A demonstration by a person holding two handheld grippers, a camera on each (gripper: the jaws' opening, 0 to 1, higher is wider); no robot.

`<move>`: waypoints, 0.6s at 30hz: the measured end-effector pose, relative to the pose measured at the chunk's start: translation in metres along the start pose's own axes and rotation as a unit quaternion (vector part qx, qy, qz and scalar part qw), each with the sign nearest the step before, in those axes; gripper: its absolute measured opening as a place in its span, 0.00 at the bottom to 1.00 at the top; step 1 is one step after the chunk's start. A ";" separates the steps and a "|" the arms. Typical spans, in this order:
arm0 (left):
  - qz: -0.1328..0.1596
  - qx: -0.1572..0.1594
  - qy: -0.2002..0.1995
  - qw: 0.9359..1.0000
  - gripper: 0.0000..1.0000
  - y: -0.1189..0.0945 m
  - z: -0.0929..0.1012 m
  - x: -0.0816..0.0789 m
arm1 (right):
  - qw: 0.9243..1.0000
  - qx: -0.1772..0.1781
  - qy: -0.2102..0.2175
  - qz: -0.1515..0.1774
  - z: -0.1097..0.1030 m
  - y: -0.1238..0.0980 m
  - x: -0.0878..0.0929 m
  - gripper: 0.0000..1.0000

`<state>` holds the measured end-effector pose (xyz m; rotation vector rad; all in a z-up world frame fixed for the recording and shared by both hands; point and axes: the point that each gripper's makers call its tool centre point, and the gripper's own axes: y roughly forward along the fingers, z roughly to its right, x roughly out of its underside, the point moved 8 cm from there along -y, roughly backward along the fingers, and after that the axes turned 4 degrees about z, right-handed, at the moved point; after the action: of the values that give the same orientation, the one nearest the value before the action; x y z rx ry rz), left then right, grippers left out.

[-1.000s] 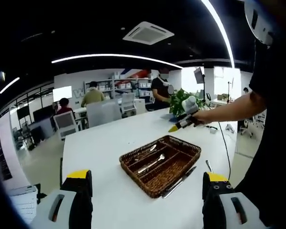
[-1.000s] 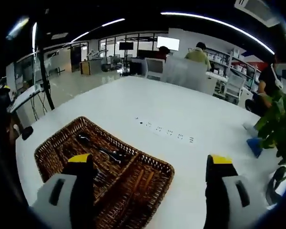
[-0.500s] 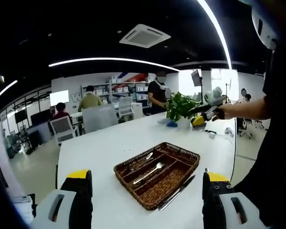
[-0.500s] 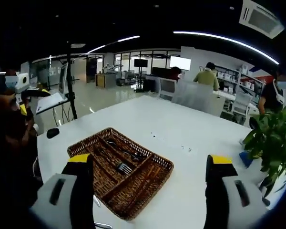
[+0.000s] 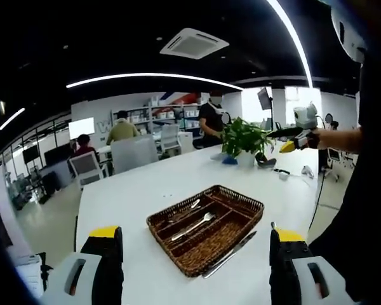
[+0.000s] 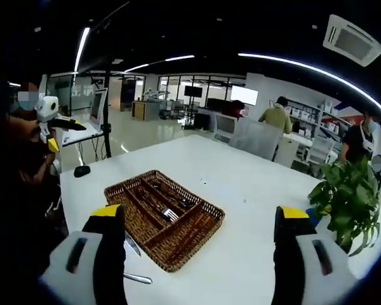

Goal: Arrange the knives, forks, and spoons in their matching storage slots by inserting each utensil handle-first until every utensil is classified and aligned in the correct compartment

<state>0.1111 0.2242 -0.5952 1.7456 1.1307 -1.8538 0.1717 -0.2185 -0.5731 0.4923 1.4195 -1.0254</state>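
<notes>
In the left gripper view the left claw (image 5: 195,267) hangs above the near edge of the white tabletop (image 5: 140,187), its yellow-tipped jaws spread wide with nothing between them. Ahead at twelve o'clock sits the brown woven wicker tray with divided compartments (image 5: 206,227). A silver fork (image 5: 192,226) lies in a middle compartment, and another silver utensil (image 5: 185,208) lies in the compartment beyond it; which kind it is cannot be told. A dark-handled knife (image 5: 230,253) lies on the tabletop just beside the tray's near long side, outside it. At two o'clock the right claw (image 5: 291,143) is held up well above the tabletop, beside a green potted plant (image 5: 242,138).

In the right gripper view the right claw (image 6: 200,254) is likewise spread and empty, high over the tabletop (image 6: 241,190). The tray (image 6: 164,218) rests at about eleven o'clock, with the fork (image 6: 166,213) in a middle compartment. The knife (image 6: 131,244) lies on the tabletop beside the tray's near side, and a silver spoon (image 6: 137,277) lies a little nearer, also outside the tray. The potted plant (image 6: 346,200) stands at three o'clock. The left claw (image 6: 51,121) appears at nine o'clock, held by a person.
</notes>
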 end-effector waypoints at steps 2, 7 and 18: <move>-0.011 -0.007 0.019 1.000 1.00 0.003 0.001 0.003 | 1.000 0.003 -0.004 -0.002 0.002 0.000 0.001 0.99; -0.021 0.011 0.027 0.999 1.00 0.016 0.007 0.013 | 1.000 0.008 0.005 -0.001 0.003 -0.004 0.003 0.99; -0.132 0.170 0.099 0.972 1.00 0.107 0.114 0.101 | 1.000 0.018 0.006 -0.007 0.005 -0.010 0.010 0.99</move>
<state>0.0950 0.1003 -0.7331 2.0945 1.2273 -2.1750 0.1649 -0.2300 -0.5791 0.5156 1.4193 -1.0621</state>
